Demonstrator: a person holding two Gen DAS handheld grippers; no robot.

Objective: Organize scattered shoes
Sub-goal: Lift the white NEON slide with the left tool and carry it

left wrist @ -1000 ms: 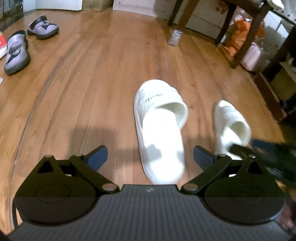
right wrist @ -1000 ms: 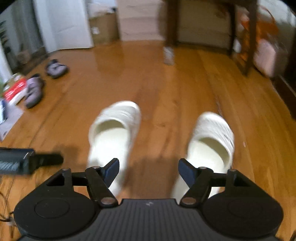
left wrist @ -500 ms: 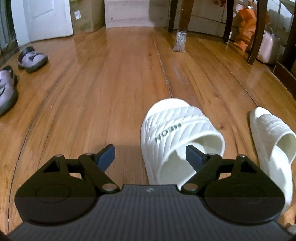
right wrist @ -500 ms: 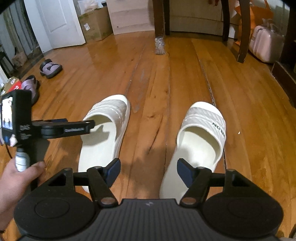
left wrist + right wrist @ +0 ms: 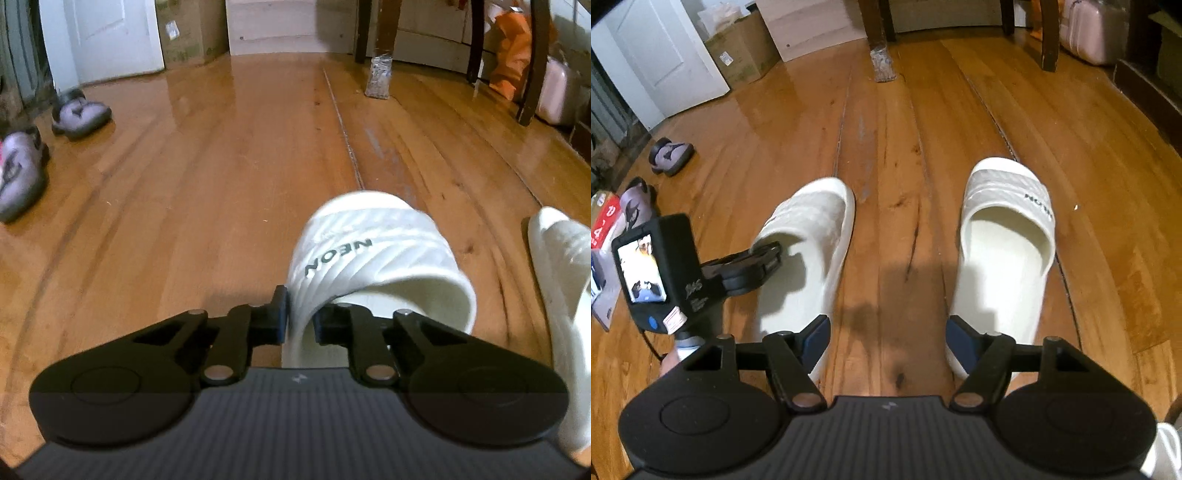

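Two tools low: left tool pinching white slide; right tool agape.

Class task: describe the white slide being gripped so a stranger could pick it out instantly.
On the wooden floor lie two white slides. The left gripper is shut on the left slide, pinching its strap's side. Its twin, the right slide, lies apart, untouched, ahead of the open right gripper.

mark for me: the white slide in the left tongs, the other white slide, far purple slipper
white slide in the left tongs (image 5: 373,247): left wrist view, on its ribbed strap.
other white slide (image 5: 1008,206): right wrist view, on its strap.
far purple slipper (image 5: 79,112): left wrist view, on its upper.
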